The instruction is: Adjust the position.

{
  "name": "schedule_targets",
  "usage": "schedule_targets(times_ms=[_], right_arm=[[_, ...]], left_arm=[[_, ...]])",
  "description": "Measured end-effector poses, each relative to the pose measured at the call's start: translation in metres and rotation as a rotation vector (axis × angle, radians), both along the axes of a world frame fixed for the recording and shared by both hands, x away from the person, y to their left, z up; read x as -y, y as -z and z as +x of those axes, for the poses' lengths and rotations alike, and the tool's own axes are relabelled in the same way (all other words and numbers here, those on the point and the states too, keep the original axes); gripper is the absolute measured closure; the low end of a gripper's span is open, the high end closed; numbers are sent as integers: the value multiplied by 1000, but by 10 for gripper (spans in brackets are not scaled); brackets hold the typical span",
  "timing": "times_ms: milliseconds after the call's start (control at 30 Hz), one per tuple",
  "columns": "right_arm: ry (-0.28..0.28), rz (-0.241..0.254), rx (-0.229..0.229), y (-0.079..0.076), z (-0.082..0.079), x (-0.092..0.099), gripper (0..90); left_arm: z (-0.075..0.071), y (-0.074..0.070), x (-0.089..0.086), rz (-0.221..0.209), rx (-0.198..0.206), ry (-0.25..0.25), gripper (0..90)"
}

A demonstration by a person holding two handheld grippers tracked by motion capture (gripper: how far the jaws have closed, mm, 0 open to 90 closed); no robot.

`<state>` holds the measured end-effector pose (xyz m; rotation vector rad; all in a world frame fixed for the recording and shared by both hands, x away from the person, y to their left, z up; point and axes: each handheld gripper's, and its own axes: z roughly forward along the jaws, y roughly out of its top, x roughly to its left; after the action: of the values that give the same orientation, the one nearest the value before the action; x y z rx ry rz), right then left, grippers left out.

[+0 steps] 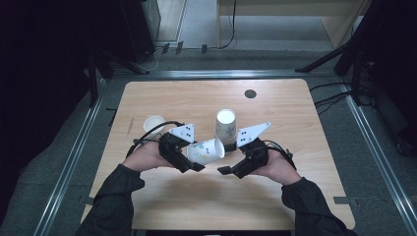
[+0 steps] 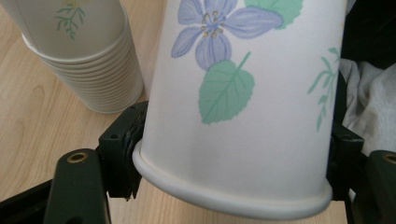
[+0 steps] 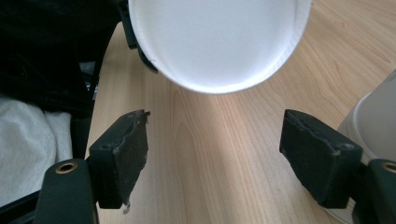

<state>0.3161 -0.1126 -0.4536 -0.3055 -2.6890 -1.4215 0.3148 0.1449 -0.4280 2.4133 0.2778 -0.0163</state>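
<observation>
My left gripper (image 1: 194, 156) is shut on a white paper cup (image 1: 209, 149) printed with a purple flower and green leaves. The cup lies on its side above the table, rim toward the right gripper. In the left gripper view the pads (image 2: 126, 140) press on the cup (image 2: 243, 93) just above its rolled rim. My right gripper (image 1: 227, 160) stands open a little to the cup's right. In the right gripper view its jaws stand apart with only table between them (image 3: 215, 149), and the cup's open mouth (image 3: 215, 42) faces them from above.
An upside-down stack of matching cups (image 1: 225, 127) (image 2: 79, 51) (image 3: 373, 121) stands just behind the grippers. A single upright cup (image 1: 154, 124) sits at the left. The wooden table (image 1: 196, 201) has a dark round spot (image 1: 250, 93) near its far edge. Metal rails flank the table.
</observation>
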Motion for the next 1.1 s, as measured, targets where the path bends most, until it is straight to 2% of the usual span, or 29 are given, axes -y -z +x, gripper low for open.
schedule_targets(times_ms=[167, 367, 500, 600, 767, 867, 1100], right_arm=[[13, -6, 8, 2, -1, 3, 242], [20, -6, 16, 4, -2, 6, 242], [30, -13, 22, 5, -2, 7, 242], [31, -13, 20, 6, -3, 6, 242], [27, -22, 24, 7, -4, 3, 242], [23, -31, 22, 9, -4, 1, 242], [-5, -47, 16, 14, -5, -8, 242]], left_arm=[[2, -2, 5, 63, -3, 20, 258], [5, 2, 15, 151, -3, 39, 258], [7, 6, 19, 187, -31, 55, 258], [8, 9, 22, 215, -32, 58, 258], [9, 15, 29, 259, -70, 67, 258], [8, 21, 34, 311, -72, 73, 258], [5, 28, 44, 356, -87, 106, 258]])
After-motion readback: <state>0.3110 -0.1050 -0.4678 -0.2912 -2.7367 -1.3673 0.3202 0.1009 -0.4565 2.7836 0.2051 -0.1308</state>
